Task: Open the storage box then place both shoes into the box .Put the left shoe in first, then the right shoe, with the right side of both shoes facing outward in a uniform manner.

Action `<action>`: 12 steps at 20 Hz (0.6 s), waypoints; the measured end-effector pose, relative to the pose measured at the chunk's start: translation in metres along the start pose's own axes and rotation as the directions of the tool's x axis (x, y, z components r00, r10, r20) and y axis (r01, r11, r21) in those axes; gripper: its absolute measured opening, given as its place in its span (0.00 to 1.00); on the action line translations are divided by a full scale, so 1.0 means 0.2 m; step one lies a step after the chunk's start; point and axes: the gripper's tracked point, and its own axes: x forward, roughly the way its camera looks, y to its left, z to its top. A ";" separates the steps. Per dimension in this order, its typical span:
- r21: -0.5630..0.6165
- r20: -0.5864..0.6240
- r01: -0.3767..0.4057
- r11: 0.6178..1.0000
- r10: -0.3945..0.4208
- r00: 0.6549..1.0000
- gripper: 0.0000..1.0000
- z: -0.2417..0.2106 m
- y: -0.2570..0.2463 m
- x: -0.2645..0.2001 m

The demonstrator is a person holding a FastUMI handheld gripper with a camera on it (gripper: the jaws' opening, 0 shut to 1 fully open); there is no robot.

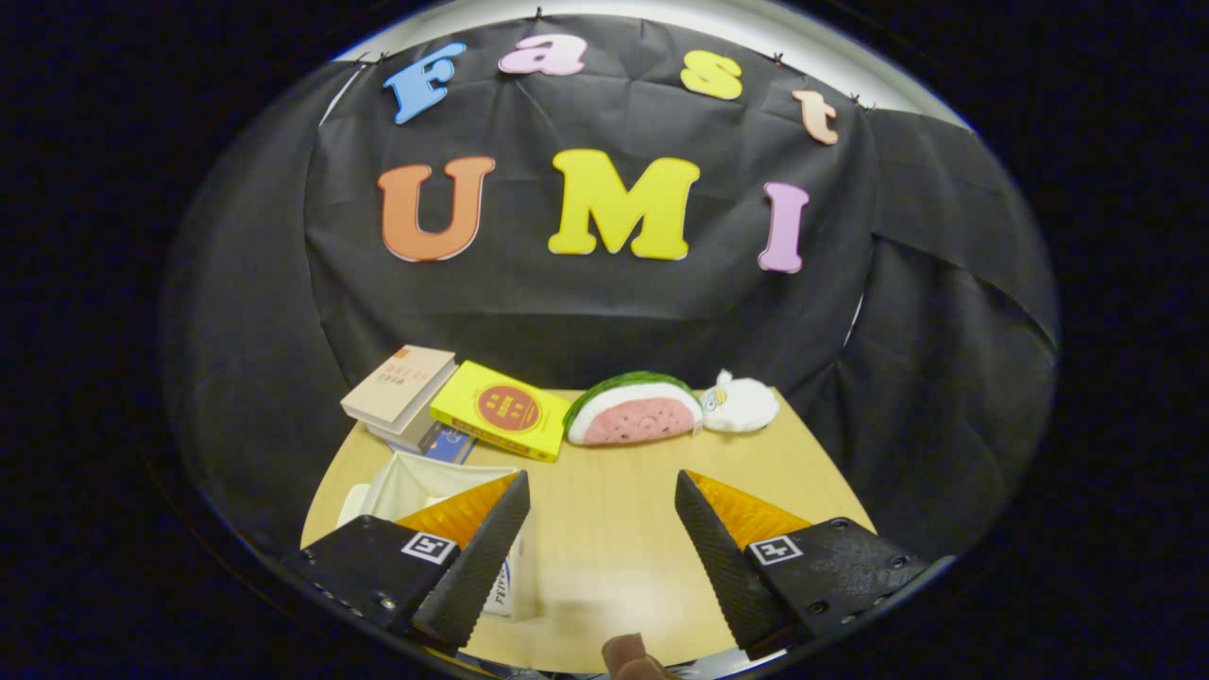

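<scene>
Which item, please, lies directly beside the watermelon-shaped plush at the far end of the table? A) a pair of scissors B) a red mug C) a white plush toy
C: a white plush toy touches the end of the watermelon plush, beyond the open hand-held gripper.

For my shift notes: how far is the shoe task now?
Done: the white storage box beside the fingers looks open on top. In hand: nothing; the gripper is open over bare table. Left: both shoes; a brown tip near the fingers may be one.
</scene>
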 end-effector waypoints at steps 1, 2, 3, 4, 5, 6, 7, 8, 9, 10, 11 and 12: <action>-0.013 0.051 0.012 1.000 -0.012 0.999 0.96 0.05 -0.07 -0.05; -0.017 0.105 0.025 1.000 -0.023 0.994 0.96 0.11 -0.14 -0.10; -0.016 0.163 0.028 0.999 -0.025 0.986 0.96 0.16 -0.19 -0.17; -0.005 0.227 0.031 0.999 -0.029 0.973 0.96 0.22 -0.24 -0.24; 0.008 0.290 0.035 0.999 -0.036 0.956 0.96 0.27 -0.30 -0.30; 0.022 0.338 0.028 0.999 -0.034 0.941 0.96 0.30 -0.34 -0.37; 0.028 0.378 0.012 1.000 -0.022 0.926 0.96 0.31 -0.38 -0.46; 0.020 0.412 -0.005 1.000 -0.004 0.911 0.96 0.31 -0.39 -0.52; 0.012 0.427 -0.014 1.000 0.007 0.904 0.96 0.29 -0.42 -0.58; 0.005 0.435 -0.027 1.000 0.022 0.900 0.96 0.25 -0.45 -0.62; 0.008 0.429 -0.043 0.999 0.035 0.902 0.96 0.21 -0.47 -0.66; 0.019 0.423 -0.062 0.998 0.049 0.905 0.96 0.17 -0.48 -0.68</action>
